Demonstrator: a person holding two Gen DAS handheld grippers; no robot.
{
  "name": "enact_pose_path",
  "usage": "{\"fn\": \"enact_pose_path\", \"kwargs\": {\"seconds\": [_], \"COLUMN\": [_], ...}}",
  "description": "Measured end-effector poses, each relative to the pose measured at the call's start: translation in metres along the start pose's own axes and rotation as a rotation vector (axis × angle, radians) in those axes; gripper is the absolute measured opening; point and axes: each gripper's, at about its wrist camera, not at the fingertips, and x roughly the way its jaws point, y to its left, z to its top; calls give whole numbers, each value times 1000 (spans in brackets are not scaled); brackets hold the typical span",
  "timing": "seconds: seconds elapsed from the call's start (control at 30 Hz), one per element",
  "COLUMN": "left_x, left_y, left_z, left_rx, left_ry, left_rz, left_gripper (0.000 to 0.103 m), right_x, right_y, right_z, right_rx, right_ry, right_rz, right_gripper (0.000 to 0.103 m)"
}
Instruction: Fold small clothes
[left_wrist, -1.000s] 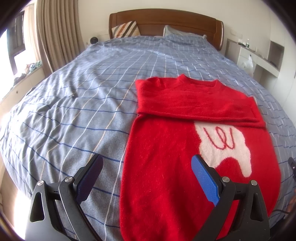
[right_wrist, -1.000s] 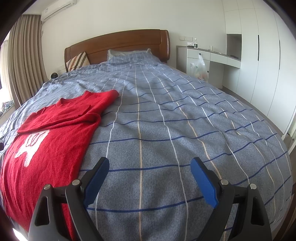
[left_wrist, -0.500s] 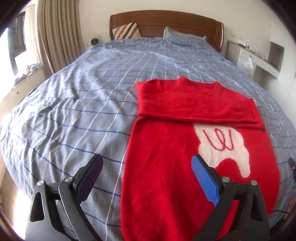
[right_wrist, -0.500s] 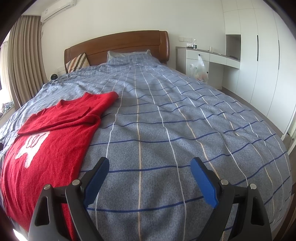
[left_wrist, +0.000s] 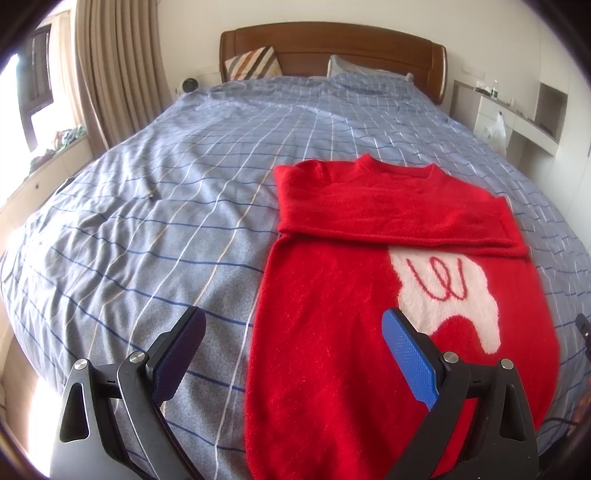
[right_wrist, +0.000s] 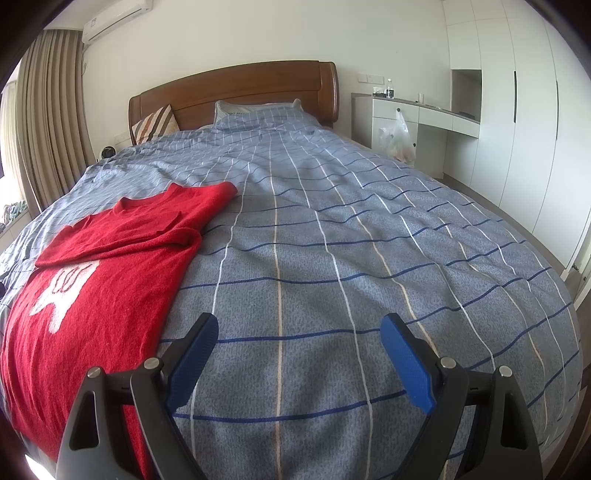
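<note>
Left gripper (left_wrist: 293, 354): jaws wide apart, holding nothing, above the sweater's near left edge.
Right gripper (right_wrist: 299, 356): jaws wide apart, empty, over bare bedspread (right_wrist: 332, 240).
Sweater (left_wrist: 351, 295): red, flat on the bed, sleeves folded across its chest.

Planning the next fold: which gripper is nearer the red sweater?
Left. The left gripper hangs over the red sweater's edge; the right gripper hangs over bare bedspread beside it.
</note>
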Motion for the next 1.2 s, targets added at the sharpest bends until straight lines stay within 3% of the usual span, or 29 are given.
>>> {"fn": "enact_pose_path", "kwargs": {"seconds": [1.0, 1.13, 1.2], "left_x": [-15, -28, -29], "left_y": [11, 26, 34], "left_z": [-4, -15, -27], "left_rx": [38, 126, 183], "left_ry": [-23, -26, 29], "left_rz": [11, 18, -25], "left_gripper": [97, 97, 97], "right_x": [-7, -24, -31], "right_y": [-3, -19, -20], "right_z": [0, -3, -10], "right_rx": [-17, 63, 93], "right_ry": [-19, 18, 101], "right_rz": [-28, 39, 113], "right_gripper": [89, 89, 89]}}
